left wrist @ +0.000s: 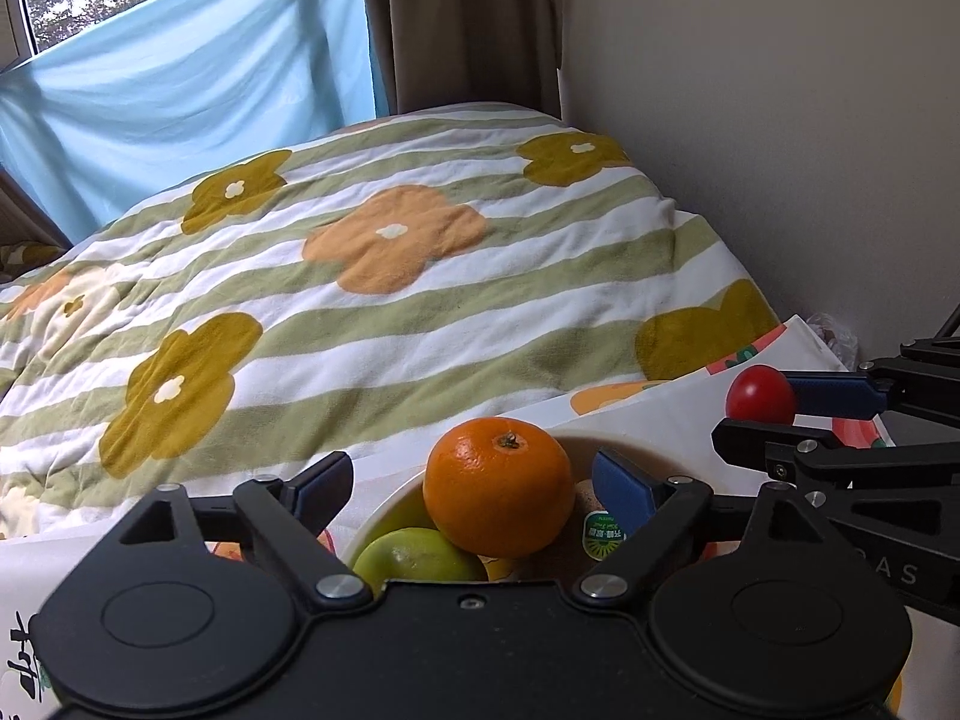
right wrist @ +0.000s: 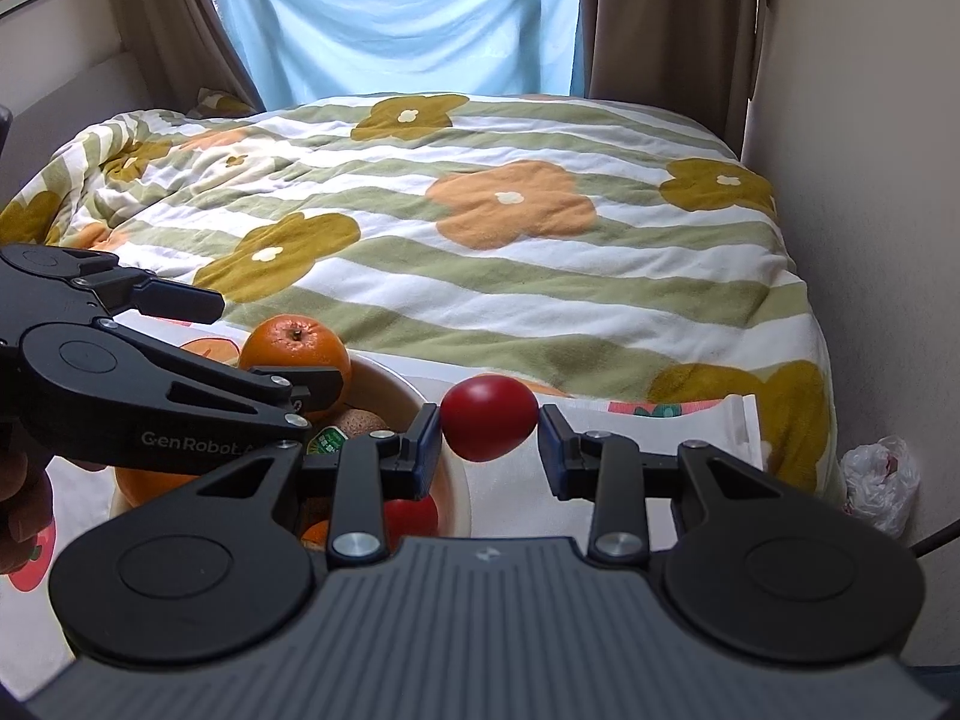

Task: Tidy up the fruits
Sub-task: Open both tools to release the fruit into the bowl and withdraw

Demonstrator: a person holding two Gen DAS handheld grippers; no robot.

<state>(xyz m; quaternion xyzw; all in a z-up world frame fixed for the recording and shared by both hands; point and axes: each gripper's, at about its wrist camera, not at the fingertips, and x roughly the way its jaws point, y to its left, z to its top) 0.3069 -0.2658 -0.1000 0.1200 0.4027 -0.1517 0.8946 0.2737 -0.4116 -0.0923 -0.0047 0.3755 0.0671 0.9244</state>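
We hold a small red tomato loosely between the half-open right hand-held gripper, seemingly for sorting, while our left hand-held gripper gapes empty around the bowl's orange.

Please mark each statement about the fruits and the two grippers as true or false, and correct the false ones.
1. The orange lies on top of the other fruits in the bowl. True.
2. The left gripper is closed tightly on the orange. False: its fingers stand open, with a gap on each side of the orange.
3. The right gripper holds a red fruit between its fingers. True.
4. The bowl holds only oranges. False: a green fruit and a brown fruit are also inside.
5. The blanket is plain blue. False: it has green and white stripes with flowers.
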